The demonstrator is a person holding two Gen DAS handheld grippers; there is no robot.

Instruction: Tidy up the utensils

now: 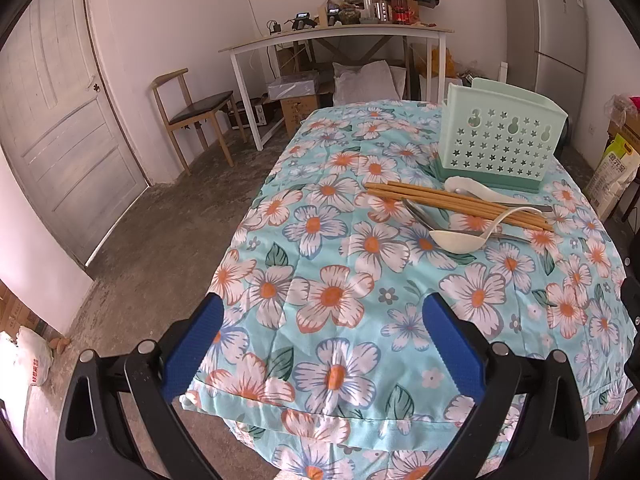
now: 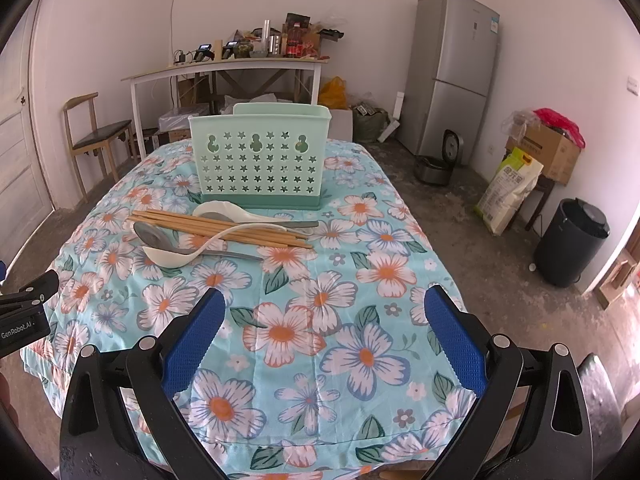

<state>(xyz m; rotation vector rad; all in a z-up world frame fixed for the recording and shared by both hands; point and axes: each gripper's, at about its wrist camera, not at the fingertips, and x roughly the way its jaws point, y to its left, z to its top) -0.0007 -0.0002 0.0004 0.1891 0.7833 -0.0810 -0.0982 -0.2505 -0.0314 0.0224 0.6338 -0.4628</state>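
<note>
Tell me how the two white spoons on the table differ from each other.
The near white spoon lies in front of the chopsticks, its curved handle arching over them; the far white spoon lies behind them, beside the green holder. The near white spoon's bowl faces up and open; the far white spoon's bowl is partly hidden. Both look white, smooth and ladle-shaped.

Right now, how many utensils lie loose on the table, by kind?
White ceramic spoons: 2
Metal spoons: 2
Wooden chopsticks: a bundle, exact count cannot be told
Total: 4 spoons plus the chopsticks, all lying in front of the green holder. Both grippers are open.
</note>
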